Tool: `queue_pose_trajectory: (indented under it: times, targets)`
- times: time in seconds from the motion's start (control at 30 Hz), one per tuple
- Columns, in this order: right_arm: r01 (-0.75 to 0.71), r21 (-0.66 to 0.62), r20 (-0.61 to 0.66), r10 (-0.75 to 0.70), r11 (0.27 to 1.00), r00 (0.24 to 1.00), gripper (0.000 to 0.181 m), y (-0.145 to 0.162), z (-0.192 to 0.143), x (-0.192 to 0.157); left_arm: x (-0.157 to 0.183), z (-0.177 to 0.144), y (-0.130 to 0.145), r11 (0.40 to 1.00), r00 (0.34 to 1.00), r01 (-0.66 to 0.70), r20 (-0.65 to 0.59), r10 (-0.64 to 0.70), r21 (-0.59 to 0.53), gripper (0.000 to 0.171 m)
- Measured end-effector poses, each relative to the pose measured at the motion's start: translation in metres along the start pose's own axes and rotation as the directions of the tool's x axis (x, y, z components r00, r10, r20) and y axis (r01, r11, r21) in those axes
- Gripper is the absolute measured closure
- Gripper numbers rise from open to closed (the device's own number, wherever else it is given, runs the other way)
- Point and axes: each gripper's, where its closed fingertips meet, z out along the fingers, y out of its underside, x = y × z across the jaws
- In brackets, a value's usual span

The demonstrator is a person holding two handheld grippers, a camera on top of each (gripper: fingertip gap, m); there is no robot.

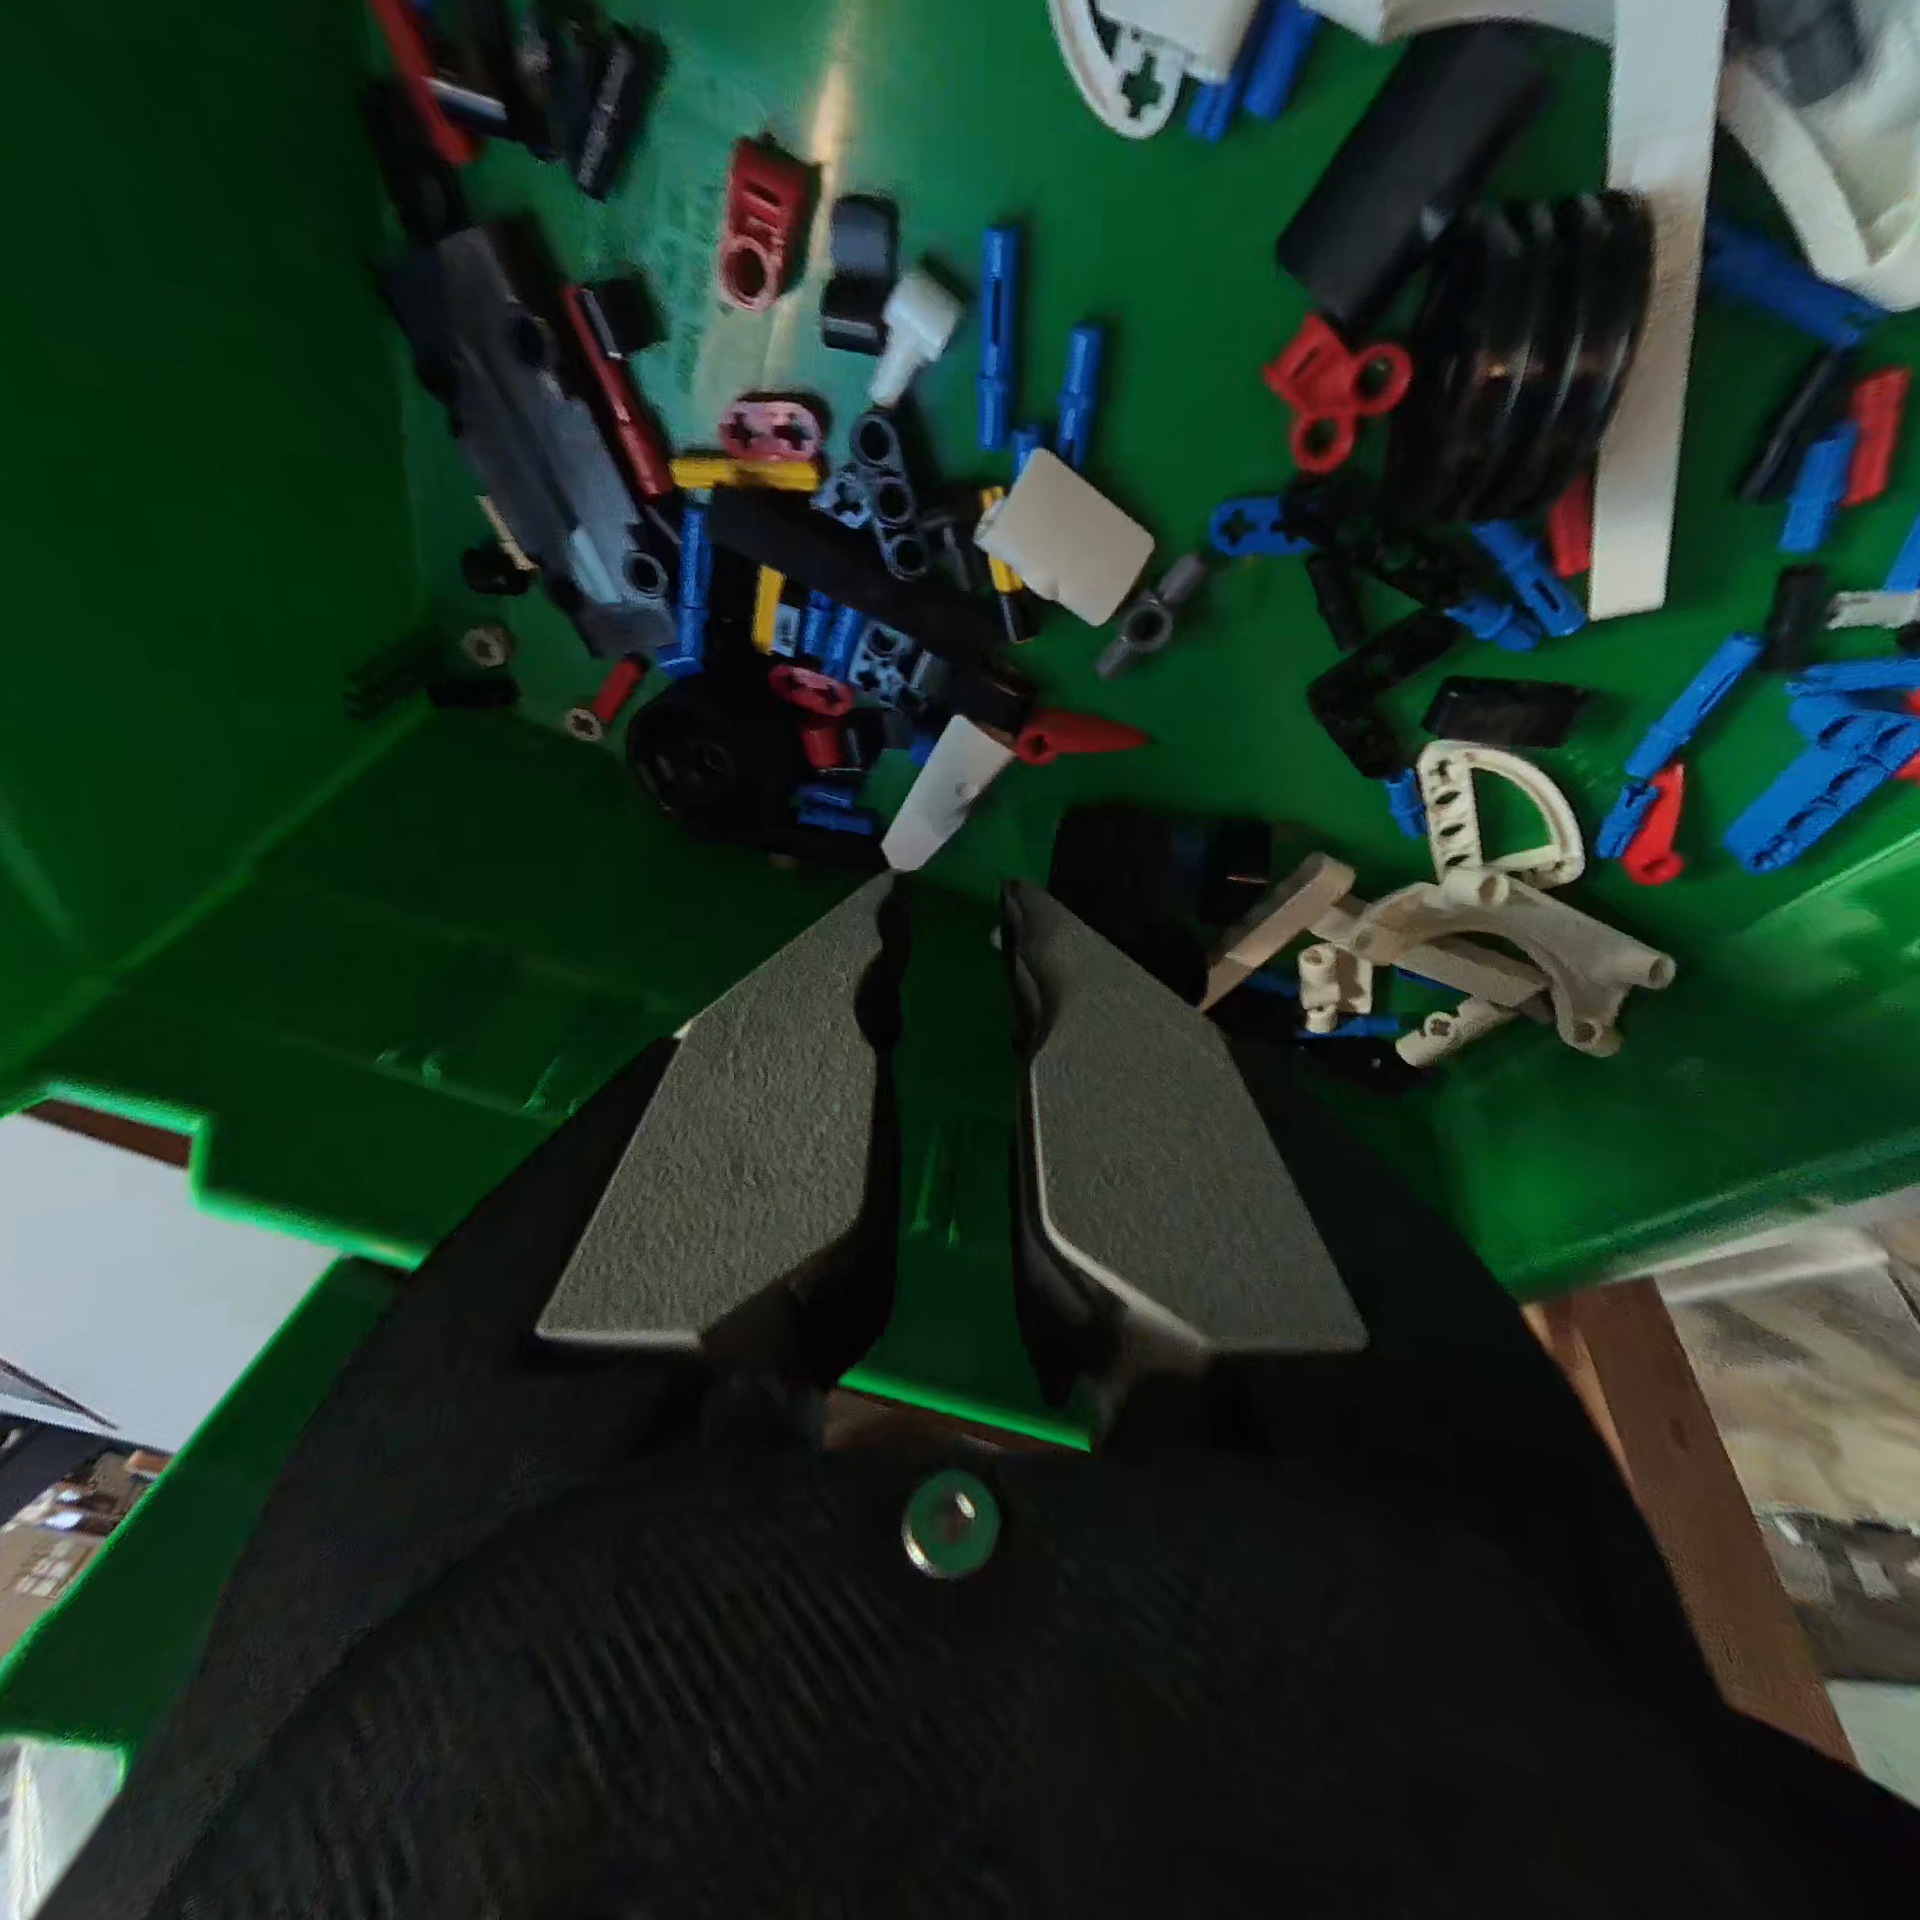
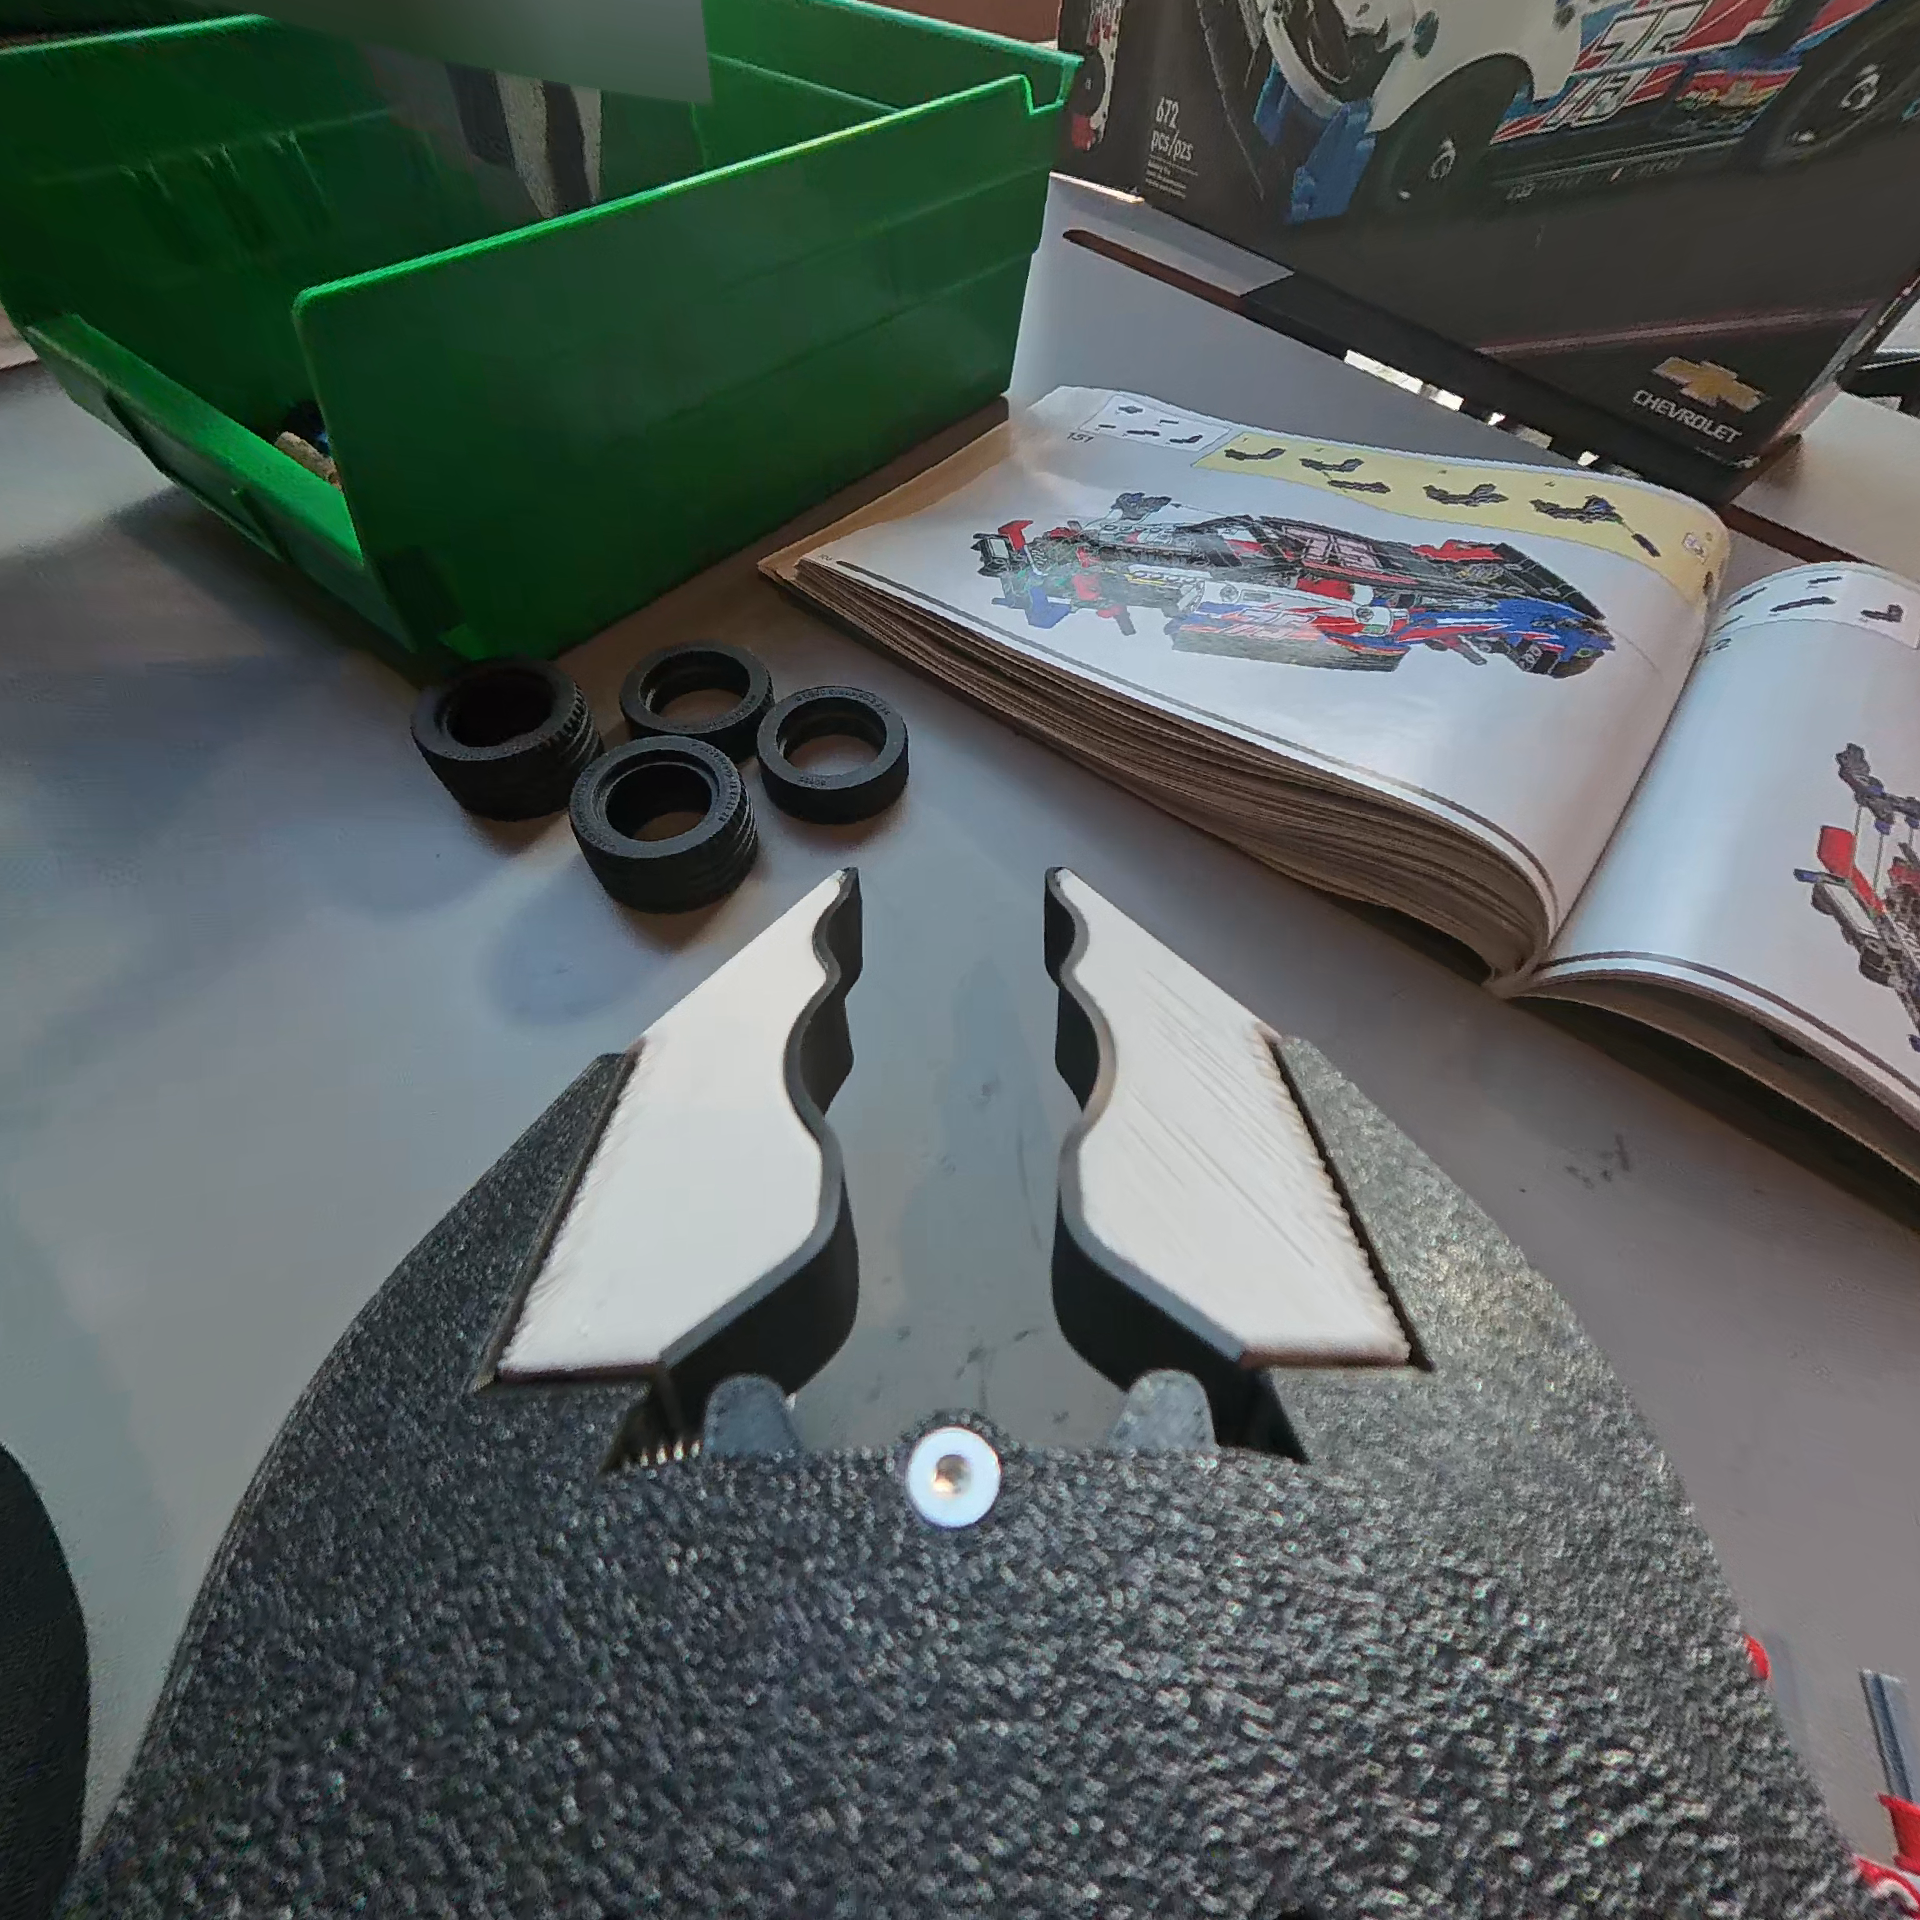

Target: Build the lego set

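In the left wrist view my left gripper (image 1: 951,888) hangs open and empty inside a green bin (image 1: 312,935), above loose lego parts: blue pins, red connectors, black beams, a white slanted panel (image 1: 945,795), a black wheel (image 1: 1527,353) and a cream-white curved assembly (image 1: 1455,935). The panel's tip lies just beyond the left fingertip. In the right wrist view my right gripper (image 2: 953,878) is open and empty, low over a grey table (image 2: 260,987). Several black rubber tyres (image 2: 665,821) lie just ahead of it, to its left.
The green bin (image 2: 665,364) stands at the back left of the table in the right wrist view. An open instruction booklet (image 2: 1299,665) lies to the right, with the set's box (image 2: 1507,208) behind it. A dark rounded object (image 2: 31,1683) shows at the lower left edge. Left tips to right tips: about 35 cm.
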Motion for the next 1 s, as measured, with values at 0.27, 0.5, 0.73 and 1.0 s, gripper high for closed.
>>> queue_pose_trajectory:
  times: [0.27,0.5,0.73,1.0]
  targets:
    - [0.0,0.0,0.004,0.0,1.0,1.0,0.148,0.0,0.0,0.0,0.014,0.007,-0.016,0.999,0.993,-0.038,-0.113,0.04,0.02,0.171]
    - [-0.001,0.0,0.004,0.001,1.0,1.0,0.149,0.0,0.0,-0.001,0.012,-0.044,-0.061,0.925,0.973,0.072,-0.229,0.017,0.374,0.155]
    - [0.002,-0.005,0.003,-0.002,1.0,1.0,0.149,0.001,0.0,-0.001,0.047,-0.028,-0.07,0.927,0.943,-0.05,-0.288,0.166,0.373,0.139]
    - [0.008,-0.013,0.004,-0.008,1.0,1.0,0.15,0.002,0.001,-0.002,0.02,0.003,-0.058,0.972,0.995,-0.094,0.003,0.095,0.215,0.155]
